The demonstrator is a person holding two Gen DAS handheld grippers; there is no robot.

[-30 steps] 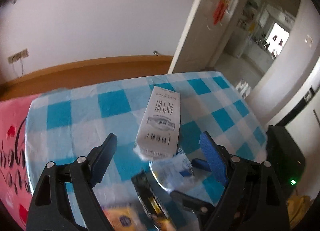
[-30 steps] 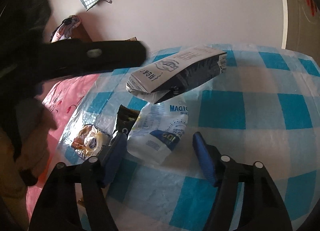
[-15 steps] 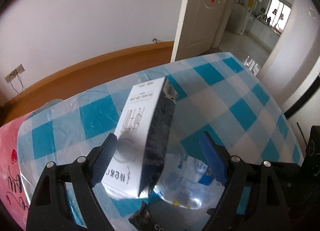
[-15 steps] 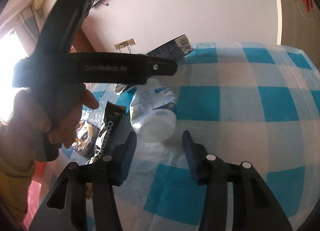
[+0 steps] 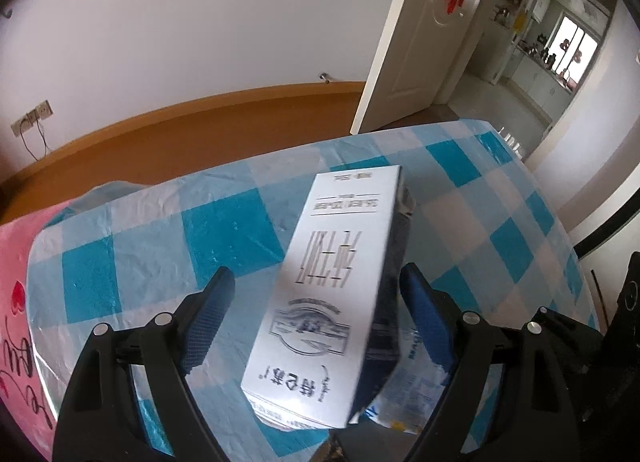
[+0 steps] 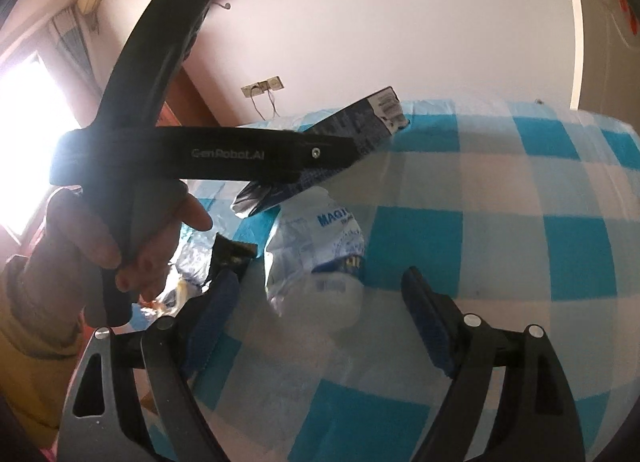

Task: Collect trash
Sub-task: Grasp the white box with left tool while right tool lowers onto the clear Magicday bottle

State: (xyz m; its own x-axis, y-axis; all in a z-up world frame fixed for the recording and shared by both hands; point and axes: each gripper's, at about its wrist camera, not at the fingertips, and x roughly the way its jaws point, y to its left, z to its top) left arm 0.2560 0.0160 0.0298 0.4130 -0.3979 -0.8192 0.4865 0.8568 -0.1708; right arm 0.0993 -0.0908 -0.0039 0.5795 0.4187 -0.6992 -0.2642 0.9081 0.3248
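Left gripper [image 5: 316, 322]: jaws wide apart with the milk carton [image 5: 332, 294] lying lengthwise between them; a gap shows on the left finger's side, while the right finger sits close by the carton's dark flank and contact there cannot be told; a second ago the carton lay further ahead, so the gripper has closed in around it.
Milk carton: raised at its far end over the checked counter [image 5: 224, 230], its near end propped on the crumpled plastic bottle [image 6: 320, 258]; from the right wrist view it shows behind the left gripper's black body.
Right gripper [image 6: 320, 322]: jaws spread again after narrowing half a second back; they hold nothing and frame the bottle's base.
Other trash: a dark wrapper [image 6: 232, 252] lies just left of the bottle.
Meaning: both pieces appear lined up for a grasp; neither is collected yet.
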